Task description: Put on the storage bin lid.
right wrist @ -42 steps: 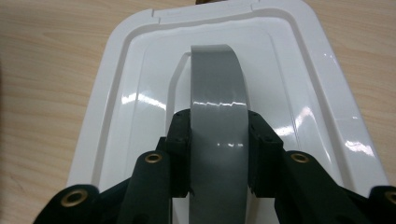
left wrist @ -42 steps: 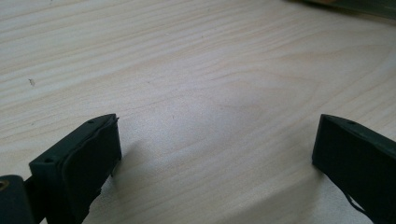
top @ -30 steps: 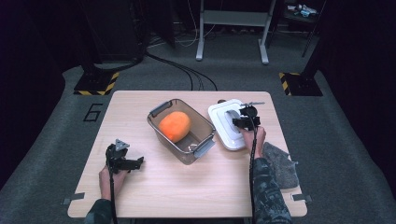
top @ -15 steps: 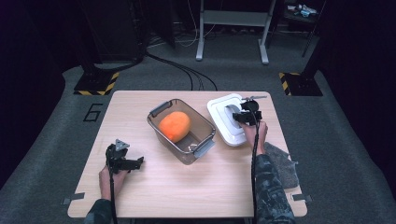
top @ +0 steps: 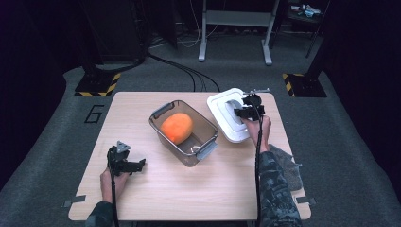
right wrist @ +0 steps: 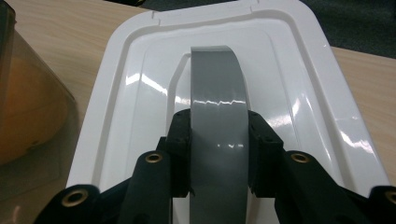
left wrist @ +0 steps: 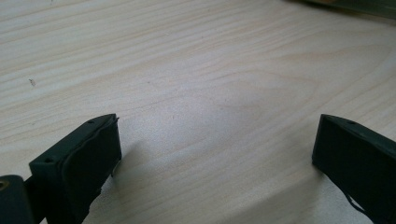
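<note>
Right hand-held gripper (right wrist: 218, 144) clamped on lid's (right wrist: 121, 107) grey handle (right wrist: 217, 93), right of my box (top: 184, 135); left hand-held gripper (left wrist: 217, 154) wide, near-left on bench (left wrist: 187, 60).

We see the white lid (right wrist: 140, 116), a glossy rounded rectangle with a raised rim and a grey handle strap (right wrist: 217, 116) arching along its middle. It sits top side up just right of the clear container (top: 184, 132), nearest that container's far right side.
</note>
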A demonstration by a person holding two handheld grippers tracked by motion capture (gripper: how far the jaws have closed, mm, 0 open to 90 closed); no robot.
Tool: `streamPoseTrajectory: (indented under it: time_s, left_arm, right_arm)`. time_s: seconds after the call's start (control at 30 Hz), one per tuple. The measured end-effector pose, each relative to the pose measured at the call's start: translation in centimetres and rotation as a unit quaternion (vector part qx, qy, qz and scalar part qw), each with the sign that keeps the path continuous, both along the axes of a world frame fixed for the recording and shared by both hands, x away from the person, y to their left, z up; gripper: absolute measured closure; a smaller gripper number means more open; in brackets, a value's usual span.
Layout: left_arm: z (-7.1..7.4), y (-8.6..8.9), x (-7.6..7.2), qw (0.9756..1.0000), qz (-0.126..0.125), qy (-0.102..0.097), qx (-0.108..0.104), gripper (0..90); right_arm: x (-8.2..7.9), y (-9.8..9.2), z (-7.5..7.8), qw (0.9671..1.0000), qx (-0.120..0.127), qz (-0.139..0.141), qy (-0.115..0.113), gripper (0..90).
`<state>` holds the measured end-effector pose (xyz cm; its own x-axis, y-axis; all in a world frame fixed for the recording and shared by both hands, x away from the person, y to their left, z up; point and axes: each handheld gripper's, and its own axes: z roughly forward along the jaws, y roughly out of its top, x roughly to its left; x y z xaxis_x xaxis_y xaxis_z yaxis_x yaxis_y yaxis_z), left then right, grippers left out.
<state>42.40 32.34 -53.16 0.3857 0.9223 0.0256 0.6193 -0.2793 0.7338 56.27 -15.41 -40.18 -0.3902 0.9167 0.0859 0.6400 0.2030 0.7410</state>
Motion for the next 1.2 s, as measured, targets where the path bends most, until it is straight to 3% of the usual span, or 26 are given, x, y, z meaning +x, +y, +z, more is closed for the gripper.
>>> streamPoseTrajectory:
  time_s: [0.57,1.2]
  left_arm:
    - [0.0,0.0,0.0,1.0,0.0,0.0,0.0,1.0]
    - [0.0,0.0,0.0,1.0,0.001,0.001,0.0,1.0]
  right_arm:
    - [-0.1,0.7,4.0,0.9995,0.005,0.024,-0.02,66.5]
    - [-0.7,2.6,6.3,0.9975,0.024,0.06,-0.029,66.5]
